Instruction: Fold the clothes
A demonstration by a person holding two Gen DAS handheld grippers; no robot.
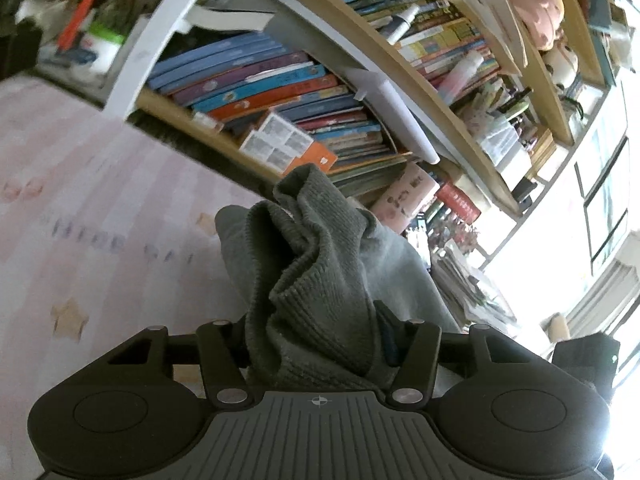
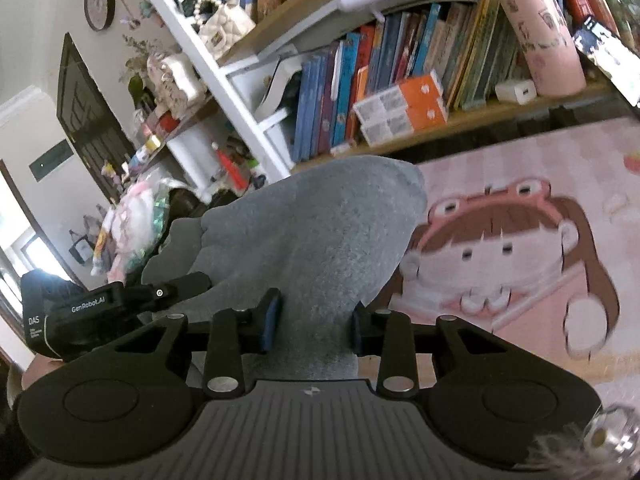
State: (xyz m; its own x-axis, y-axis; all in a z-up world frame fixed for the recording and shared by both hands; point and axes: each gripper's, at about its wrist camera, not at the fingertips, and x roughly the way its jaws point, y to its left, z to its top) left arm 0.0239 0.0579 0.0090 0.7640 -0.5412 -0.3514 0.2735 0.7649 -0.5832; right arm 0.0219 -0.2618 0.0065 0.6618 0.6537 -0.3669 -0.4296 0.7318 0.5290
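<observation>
The left gripper (image 1: 316, 344) is clamping bunched ribbed grey-green garment (image 1: 316, 264) at lower centre. The right gripper (image 2: 314, 326) is pinching its smooth cloth, jaws partly closed.

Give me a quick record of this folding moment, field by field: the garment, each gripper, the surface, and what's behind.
garment: grey knit garment, bunched and lifted, ribbed edge toward the left wrist camera
left gripper: shut on the garment's ribbed edge
right gripper: shut on a fold of the garment
surface: pink cartoon mat under the garment
background: bookshelf packed with books
</observation>
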